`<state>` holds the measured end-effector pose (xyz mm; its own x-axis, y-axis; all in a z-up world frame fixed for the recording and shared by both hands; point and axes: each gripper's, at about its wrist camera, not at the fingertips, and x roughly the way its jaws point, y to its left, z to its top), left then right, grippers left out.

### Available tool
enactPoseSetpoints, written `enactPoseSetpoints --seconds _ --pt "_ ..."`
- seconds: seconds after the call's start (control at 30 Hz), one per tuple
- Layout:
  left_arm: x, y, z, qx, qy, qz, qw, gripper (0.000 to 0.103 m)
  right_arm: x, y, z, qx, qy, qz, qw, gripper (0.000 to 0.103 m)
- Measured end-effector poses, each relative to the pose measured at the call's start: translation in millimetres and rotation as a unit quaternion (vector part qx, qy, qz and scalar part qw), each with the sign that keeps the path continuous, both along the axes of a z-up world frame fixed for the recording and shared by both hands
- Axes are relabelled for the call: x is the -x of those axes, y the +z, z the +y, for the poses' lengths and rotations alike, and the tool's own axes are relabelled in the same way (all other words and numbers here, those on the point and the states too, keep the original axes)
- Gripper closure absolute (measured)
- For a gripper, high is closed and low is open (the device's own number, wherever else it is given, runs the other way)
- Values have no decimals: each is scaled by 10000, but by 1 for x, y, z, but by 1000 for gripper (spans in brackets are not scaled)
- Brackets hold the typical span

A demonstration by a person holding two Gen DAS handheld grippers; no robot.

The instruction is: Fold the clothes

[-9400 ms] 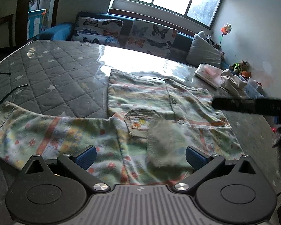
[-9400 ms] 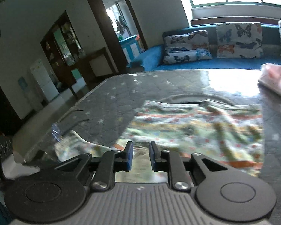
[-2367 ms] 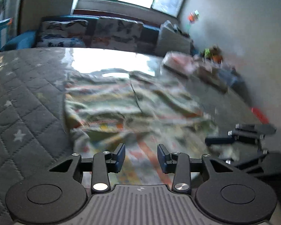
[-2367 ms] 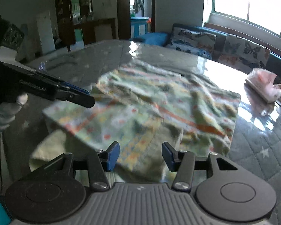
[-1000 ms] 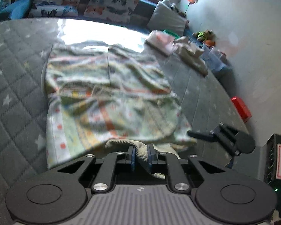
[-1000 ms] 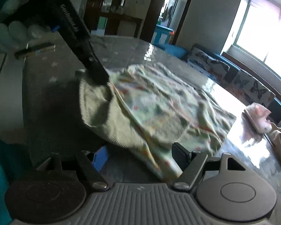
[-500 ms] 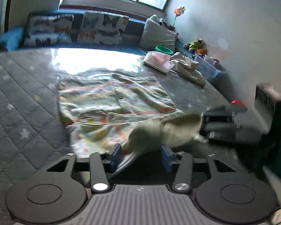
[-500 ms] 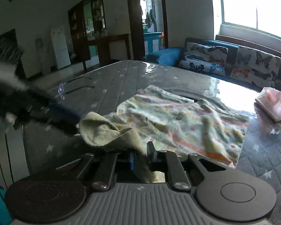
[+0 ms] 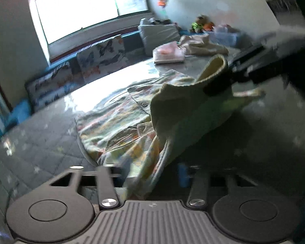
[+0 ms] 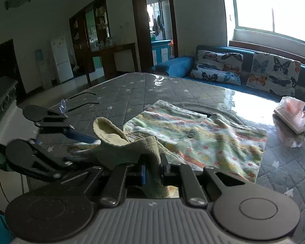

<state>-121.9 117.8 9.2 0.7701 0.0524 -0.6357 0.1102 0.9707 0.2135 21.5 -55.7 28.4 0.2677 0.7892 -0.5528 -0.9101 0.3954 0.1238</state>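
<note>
A patterned child's shirt [image 10: 203, 134] with a plain ribbed hem lies partly folded on the grey quilted table [image 10: 132, 89]. My right gripper [image 10: 153, 170] is shut on the ribbed hem [image 10: 120, 142] and lifts it off the table; the hem bulges up in front of it. In the left wrist view the shirt [image 9: 120, 126] hangs from the right gripper [image 9: 219, 85] at the upper right. My left gripper [image 9: 152, 172] is open, its jaws either side of the hanging near edge of the cloth. It also shows at the left of the right wrist view [image 10: 75, 136], beside the hem.
A folded pink garment [image 10: 292, 113] and a beige heap [image 9: 203, 44] lie at the table's far right. A blue sofa with butterfly cushions [image 10: 217, 69] runs behind the table. Two thin dark sticks [image 10: 83, 99] lie near the table's left edge.
My right gripper has lifted the hem higher and carried it over the shirt. My left gripper has stayed open and swung left, the view now blurred.
</note>
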Motion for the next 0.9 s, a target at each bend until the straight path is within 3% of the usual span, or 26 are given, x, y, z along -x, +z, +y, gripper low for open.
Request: enactPoseSetpoints --seconds 0.07,0.13,0.37,0.57,0.8,0.9 --pt "1 -5 0 -98 -101 -15 9999 88 5 -3 -3 -48 -19 10 10000 97" --pt "3 -6 3 -13 -78 -37 10000 92 13 -5 -7 -119 -11 -35 9999 98" --pt "22 6 -2 148 -37 -258 9996 96 38 3 -28 -499 44 -104 9987 99" --pt "54 24 -15 332 -193 -403 9984 96 66 18 -50 -488 201 -159 9985 99" --pt "101 39 -37 734 -597 -180 9954 96 109 36 -84 -391 528 6 9978 99" --pt "104 42 -42 776 -631 -171 9948 96 114 41 -87 -283 587 -2 9979 99"
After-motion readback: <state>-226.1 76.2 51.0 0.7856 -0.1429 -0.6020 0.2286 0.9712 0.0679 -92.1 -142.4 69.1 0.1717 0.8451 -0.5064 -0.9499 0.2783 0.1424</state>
